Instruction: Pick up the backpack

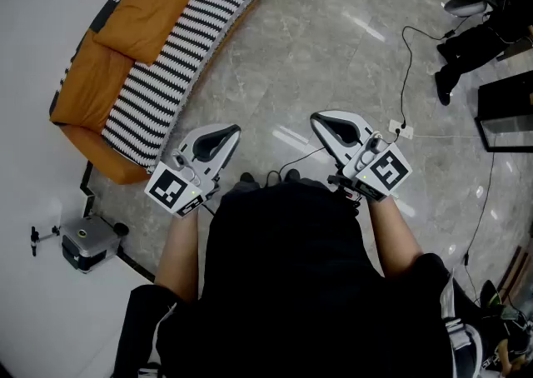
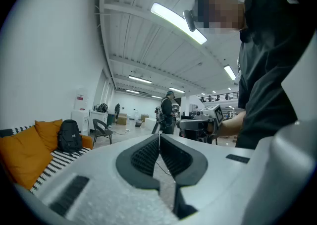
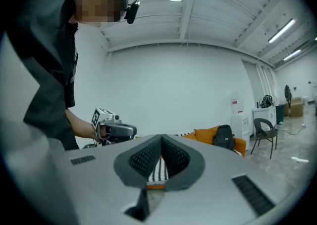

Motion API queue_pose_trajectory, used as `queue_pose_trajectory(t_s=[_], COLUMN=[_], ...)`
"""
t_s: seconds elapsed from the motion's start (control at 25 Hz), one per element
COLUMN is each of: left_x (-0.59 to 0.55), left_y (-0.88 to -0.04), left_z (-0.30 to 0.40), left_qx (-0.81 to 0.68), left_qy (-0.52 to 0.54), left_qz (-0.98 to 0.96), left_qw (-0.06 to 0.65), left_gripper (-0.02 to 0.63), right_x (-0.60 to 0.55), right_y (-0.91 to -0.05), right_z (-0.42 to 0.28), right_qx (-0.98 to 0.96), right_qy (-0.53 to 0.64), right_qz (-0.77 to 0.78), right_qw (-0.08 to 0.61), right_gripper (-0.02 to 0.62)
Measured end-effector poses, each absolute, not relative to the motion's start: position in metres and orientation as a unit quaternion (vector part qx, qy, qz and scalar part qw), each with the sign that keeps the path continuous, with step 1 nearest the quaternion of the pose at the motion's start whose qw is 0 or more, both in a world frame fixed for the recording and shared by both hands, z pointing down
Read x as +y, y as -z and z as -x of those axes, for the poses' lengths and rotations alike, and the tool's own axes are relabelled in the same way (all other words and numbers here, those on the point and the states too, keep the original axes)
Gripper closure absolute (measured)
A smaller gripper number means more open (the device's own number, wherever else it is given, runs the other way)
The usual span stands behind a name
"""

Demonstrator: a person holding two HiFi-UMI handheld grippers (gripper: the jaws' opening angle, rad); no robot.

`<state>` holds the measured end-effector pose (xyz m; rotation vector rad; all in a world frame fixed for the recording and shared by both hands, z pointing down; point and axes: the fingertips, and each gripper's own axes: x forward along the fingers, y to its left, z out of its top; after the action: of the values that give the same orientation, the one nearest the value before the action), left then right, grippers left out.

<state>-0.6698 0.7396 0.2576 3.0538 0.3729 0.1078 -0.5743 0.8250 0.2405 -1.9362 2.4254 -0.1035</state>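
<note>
Now two hand-held grippers, left point(image 1: 231, 129) and right point(image 1: 317, 118), are closed, empty; one backpack point(image 2: 69, 136) sits on one sofa point(image 1: 171, 60).

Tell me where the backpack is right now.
The black backpack stands on the striped seat of the orange sofa, beside an orange cushion, at the left of the left gripper view.

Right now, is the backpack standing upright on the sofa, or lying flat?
Upright: the backpack stands on its base on the sofa, taller than wide, beside an orange cushion.
</note>
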Motion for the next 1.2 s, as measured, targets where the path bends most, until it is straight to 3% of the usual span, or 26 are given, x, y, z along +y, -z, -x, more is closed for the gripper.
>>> queue_pose_trajectory(t_s=[1.2], left_x=[0.792], left_y=[-0.28], left_z=[0.631], left_qx=[0.091], left_qy=[-0.065], left_qz=[-0.99], left_qw=[0.086], left_gripper=[0.583], right_x=[0.887], right_y=[-0.259], right_z=[0.522], right_qx=[0.775], right_qy=[0.038], right_qz=[0.625], right_qw=[0.09], right_gripper=[0.568])
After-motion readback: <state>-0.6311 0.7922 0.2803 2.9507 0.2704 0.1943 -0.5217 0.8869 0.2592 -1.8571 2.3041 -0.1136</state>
